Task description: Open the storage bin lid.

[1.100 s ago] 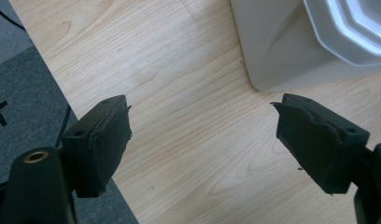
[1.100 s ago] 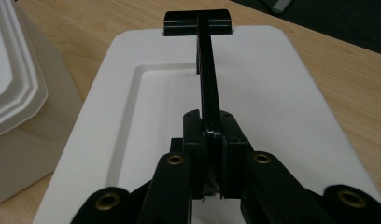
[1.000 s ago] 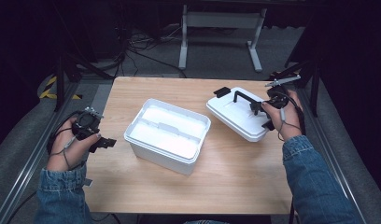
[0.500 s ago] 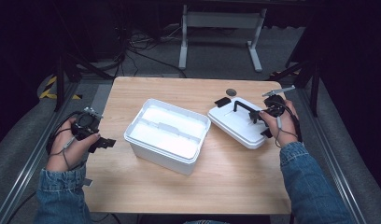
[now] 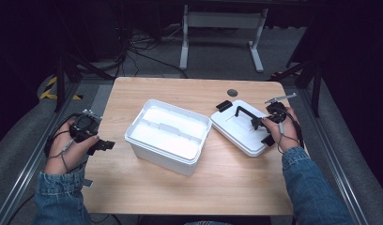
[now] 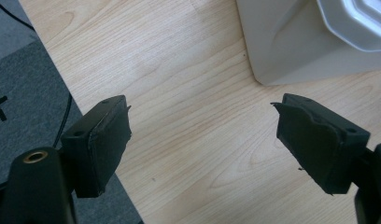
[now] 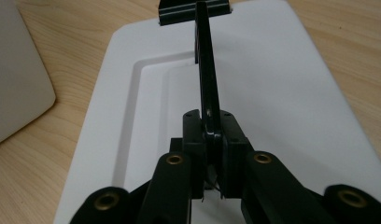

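Bright desk, dark room around it.
Light falls from above onto the pale wooden desk [image 5: 189, 187], while the floor and stands beyond sink into near black. The open white plastic box [image 5: 168, 136] glares slightly inside, losing detail. The flat white plastic lid [image 7: 282, 93] shows soft shadows under its thin black handle [image 7: 206, 79]. In the gripper views the nearest black jaws are soft and out of focus; the wood grain farther off is sharper. The high view is slightly grainy.
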